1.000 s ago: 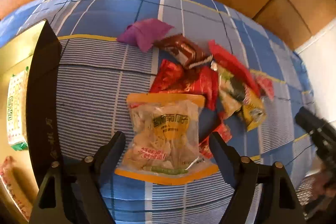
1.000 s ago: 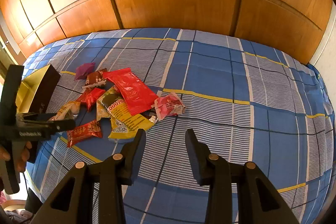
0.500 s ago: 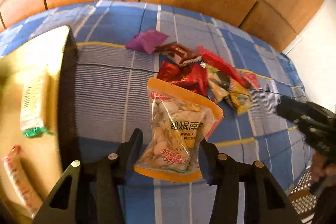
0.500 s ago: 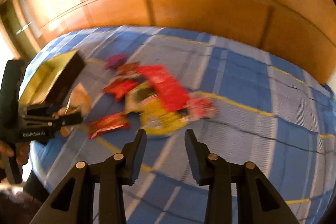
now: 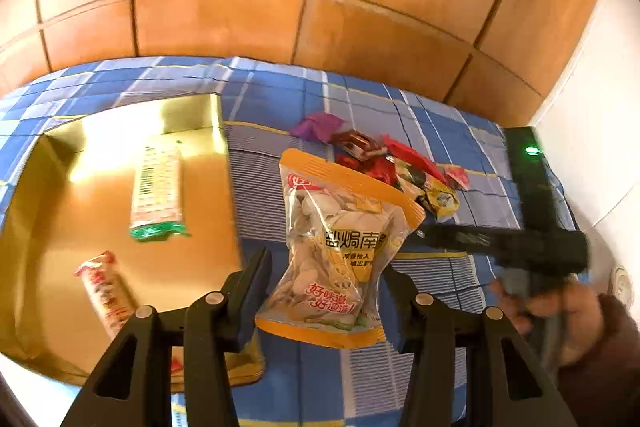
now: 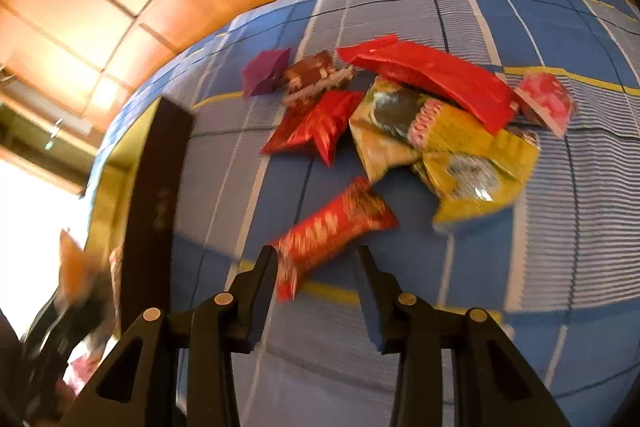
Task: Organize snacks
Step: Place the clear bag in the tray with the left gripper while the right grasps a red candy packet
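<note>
Fingers of the left hand-held gripper (image 5: 324, 291) pinch the waist of a clear, orange-edged snack bag (image 5: 340, 251), which hangs lifted above the blue checked bedspread (image 5: 440, 275). At about 9 o'clock from the bag lies a gold-lined box (image 5: 120, 211), open at the top, with its near wall just beside the left finger. Inside the box, a long white packet with a green end (image 5: 158, 187) lies toward the far side, and a red-and-white wrapped bar (image 5: 106, 293) lies at 7 o'clock from it, near the front; the two are apart. At 1 o'clock from the held bag, the loose snack pile (image 5: 380, 159) rests on the bedspread, outside the box.

Jaws of the right hand-held gripper (image 6: 316, 287) stand spread, holding nothing. A red snack bar (image 6: 332, 231) lies on the bedspread with its near end between the two fingertips; whether it touches either finger cannot be told because of blur. At 12 o'clock from the bar lies a red foil pouch (image 6: 316, 127). At 1 to 2 o'clock lie a yellow packet (image 6: 468, 155), a large red flat packet (image 6: 436, 79) overlapping it, and a pink packet (image 6: 546, 103) at the pile's right edge. Farther off, at 11 o'clock, a brown wrapped bar (image 6: 312, 75) touches a purple wrapper (image 6: 264, 71). The box's dark outer wall (image 6: 156, 195) stands at 9 to 10 o'clock.
</note>
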### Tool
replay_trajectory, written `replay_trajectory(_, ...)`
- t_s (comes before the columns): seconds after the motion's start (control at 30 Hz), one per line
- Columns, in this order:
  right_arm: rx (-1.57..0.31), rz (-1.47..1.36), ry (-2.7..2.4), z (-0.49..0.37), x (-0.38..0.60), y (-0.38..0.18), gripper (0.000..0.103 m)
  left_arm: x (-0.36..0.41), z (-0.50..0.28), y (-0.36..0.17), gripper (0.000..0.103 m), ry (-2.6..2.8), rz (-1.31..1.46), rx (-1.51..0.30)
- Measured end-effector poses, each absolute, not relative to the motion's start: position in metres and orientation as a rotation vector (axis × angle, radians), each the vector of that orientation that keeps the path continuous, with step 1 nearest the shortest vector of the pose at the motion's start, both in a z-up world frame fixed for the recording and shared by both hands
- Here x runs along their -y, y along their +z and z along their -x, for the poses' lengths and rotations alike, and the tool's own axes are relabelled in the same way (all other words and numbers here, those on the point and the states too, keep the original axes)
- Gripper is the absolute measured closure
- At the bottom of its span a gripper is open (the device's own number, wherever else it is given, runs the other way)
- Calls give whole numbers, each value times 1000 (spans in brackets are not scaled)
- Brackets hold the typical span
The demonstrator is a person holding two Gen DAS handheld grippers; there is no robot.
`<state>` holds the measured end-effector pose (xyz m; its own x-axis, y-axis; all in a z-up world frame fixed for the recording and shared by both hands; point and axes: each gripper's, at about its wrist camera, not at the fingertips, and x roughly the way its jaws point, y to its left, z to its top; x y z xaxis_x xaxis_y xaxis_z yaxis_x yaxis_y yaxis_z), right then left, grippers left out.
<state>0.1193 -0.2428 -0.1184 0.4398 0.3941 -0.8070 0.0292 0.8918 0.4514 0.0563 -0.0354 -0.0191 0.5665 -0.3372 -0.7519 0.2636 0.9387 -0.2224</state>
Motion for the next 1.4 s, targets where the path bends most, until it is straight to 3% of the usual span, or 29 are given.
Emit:
replay_trajectory(0.1, -1073, -362, 173, -129, 231, -116, 64, 17, -50, -14, 53, -326, 114, -882)
replay_trajectory(0.27, -1058, -102, 133, -125, 206, -113, 80, -21, -45, -14, 53, -261, 173, -868)
replay_trajectory(0.47, -1080, 174, 252, -85, 193, -112, 81, -71, -37, -12, 53, -146, 221, -838)
replay_trajectory(0.73, -1067, 188, 297, -56, 207, -114, 80, -132, -29, -12, 53, -6, 322, -818)
replay_trajectory(1.4, -1020, 185, 267, -48, 203, -113, 80, -57, -65, -54, 51, -163, 244, -995)
